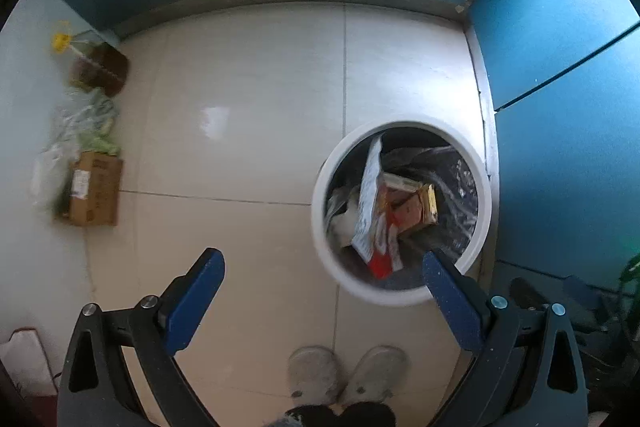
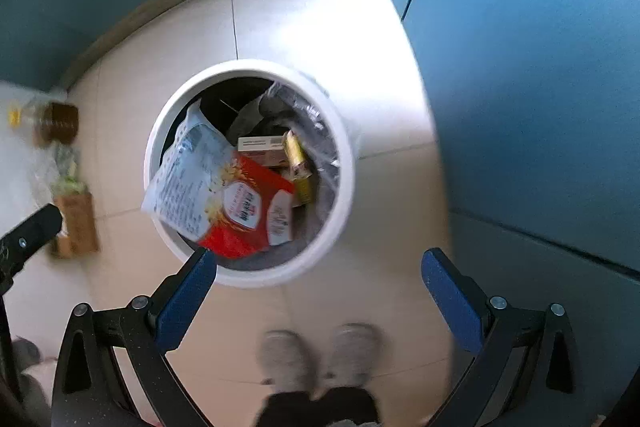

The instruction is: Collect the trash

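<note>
A round white trash bin with a dark liner stands on the tiled floor by a blue cabinet. Inside it lie a red and white snack bag, a white printed wrapper, and small boxes, one gold. My left gripper is open and empty, held above the floor just left of the bin. My right gripper is open and empty, just above the bin's near rim.
A cardboard box, plastic bags with greens and a brown oil bottle with a yellow cap sit along the left wall. Blue cabinets stand behind and right. The person's grey shoes are below.
</note>
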`<action>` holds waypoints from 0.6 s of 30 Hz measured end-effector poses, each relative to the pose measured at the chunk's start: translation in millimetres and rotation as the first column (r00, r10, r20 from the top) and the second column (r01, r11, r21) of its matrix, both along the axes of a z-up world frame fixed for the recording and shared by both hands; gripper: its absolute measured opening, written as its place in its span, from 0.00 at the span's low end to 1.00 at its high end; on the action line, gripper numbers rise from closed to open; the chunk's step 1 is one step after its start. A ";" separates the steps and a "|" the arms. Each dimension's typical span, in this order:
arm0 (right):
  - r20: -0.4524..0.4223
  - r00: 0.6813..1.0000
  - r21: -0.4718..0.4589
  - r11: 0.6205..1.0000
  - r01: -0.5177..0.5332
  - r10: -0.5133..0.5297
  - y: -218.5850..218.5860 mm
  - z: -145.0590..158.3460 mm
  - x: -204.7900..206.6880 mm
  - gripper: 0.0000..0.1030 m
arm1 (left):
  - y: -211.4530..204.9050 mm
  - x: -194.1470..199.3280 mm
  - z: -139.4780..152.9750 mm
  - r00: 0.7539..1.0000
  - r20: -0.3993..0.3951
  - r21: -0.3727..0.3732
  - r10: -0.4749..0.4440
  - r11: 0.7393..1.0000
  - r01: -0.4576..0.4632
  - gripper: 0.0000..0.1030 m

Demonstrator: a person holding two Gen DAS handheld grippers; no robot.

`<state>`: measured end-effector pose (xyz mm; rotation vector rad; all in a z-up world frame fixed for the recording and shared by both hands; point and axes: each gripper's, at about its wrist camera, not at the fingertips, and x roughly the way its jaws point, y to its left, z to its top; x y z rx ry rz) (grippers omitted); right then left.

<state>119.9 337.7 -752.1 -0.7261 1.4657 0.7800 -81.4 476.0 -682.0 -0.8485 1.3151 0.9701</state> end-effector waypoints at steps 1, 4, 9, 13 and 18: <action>0.008 1.000 0.010 1.000 -0.014 0.014 -2.9 12.3 -2.2 1.00 | -5.9 -1.8 7.6 1.000 -0.011 0.011 0.001 1.000 -0.001 0.98; 0.040 0.998 0.042 0.998 -0.041 0.039 -11.1 45.8 -5.9 1.00 | -21.3 -9.3 39.7 1.000 -0.029 0.043 0.007 0.999 -0.006 0.98; 0.095 0.994 0.119 0.990 -0.069 0.058 -30.5 129.4 -13.5 1.00 | -46.0 -16.6 109.5 1.000 -0.014 0.098 0.023 0.995 -0.021 0.98; 0.136 0.989 0.174 0.981 -0.081 0.058 -49.5 203.1 -21.6 1.00 | -68.5 -20.3 171.8 1.000 0.015 0.146 0.021 0.989 -0.023 0.98; 0.189 0.981 0.253 0.963 -0.088 0.040 -85.8 311.5 -31.5 1.00 | -105.1 -30.2 264.4 0.998 0.057 0.210 -0.004 0.978 -0.008 0.98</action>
